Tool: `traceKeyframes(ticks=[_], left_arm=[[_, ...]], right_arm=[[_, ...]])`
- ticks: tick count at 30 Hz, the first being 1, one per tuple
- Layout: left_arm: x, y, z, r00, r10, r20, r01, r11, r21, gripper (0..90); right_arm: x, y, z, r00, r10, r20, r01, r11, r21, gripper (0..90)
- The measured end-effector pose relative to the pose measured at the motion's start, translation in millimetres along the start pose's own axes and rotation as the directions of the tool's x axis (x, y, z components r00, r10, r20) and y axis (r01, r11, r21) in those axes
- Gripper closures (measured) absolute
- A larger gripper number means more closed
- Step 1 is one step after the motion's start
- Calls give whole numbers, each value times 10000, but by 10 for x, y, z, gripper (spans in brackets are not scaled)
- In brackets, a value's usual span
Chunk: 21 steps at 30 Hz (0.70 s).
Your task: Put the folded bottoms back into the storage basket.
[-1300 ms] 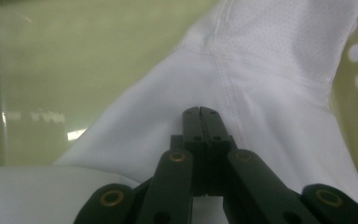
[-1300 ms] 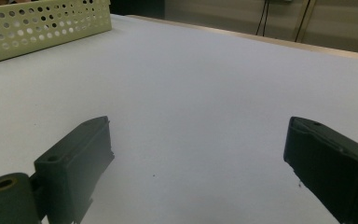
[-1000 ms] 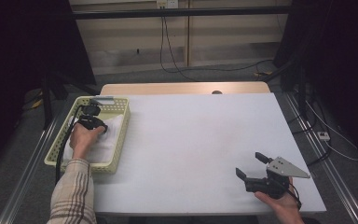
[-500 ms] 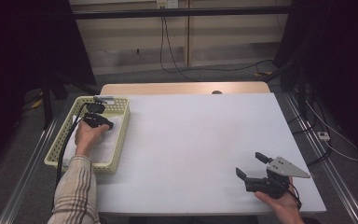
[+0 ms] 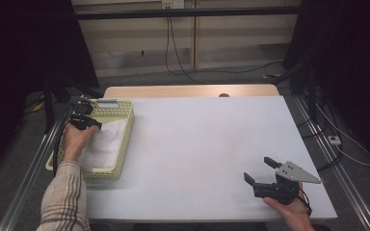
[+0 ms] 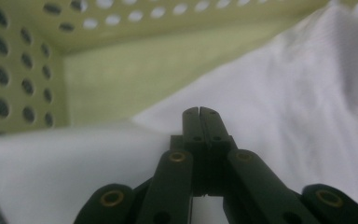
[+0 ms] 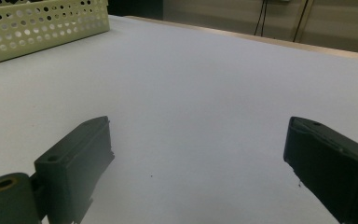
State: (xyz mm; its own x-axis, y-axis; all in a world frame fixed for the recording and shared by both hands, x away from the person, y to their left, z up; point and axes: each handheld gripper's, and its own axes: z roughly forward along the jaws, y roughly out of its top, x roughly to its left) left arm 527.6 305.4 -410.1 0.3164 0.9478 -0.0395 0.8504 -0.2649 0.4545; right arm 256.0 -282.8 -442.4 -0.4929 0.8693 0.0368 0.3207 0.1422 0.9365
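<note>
A pale green perforated basket (image 5: 127,137) sits at the table's left edge with a white cloth (image 5: 104,143) lying in it. My left gripper (image 5: 96,125) is down inside the basket near its far end. In the left gripper view the left gripper (image 6: 199,111) is shut, jaw tips pressed together just over the cloth (image 6: 289,107) near the basket wall (image 6: 23,70); I cannot tell whether fabric is pinched. My right gripper (image 5: 258,168) is held at the table's near right corner. It (image 7: 198,140) stands wide open with nothing between its fingers.
The white tabletop (image 5: 202,144) stretches between basket and right gripper. The basket (image 7: 42,23) shows far off in the right gripper view. A wooden strip (image 5: 188,91) borders the table's far edge, with cables on the floor beyond.
The left hand and its gripper have shifted a little to the left inside the basket. The right gripper has stayed still and open.
</note>
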Motion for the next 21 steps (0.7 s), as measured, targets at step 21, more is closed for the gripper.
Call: traceKeyframes(ticks=[21], left_arm=[[2, -54, 191, 9990, 435, -134, -432, 9988, 232, 900]], right_arm=[[2, -1, 10, 10000, -1, -2, 1, 10000, 32, 77]])
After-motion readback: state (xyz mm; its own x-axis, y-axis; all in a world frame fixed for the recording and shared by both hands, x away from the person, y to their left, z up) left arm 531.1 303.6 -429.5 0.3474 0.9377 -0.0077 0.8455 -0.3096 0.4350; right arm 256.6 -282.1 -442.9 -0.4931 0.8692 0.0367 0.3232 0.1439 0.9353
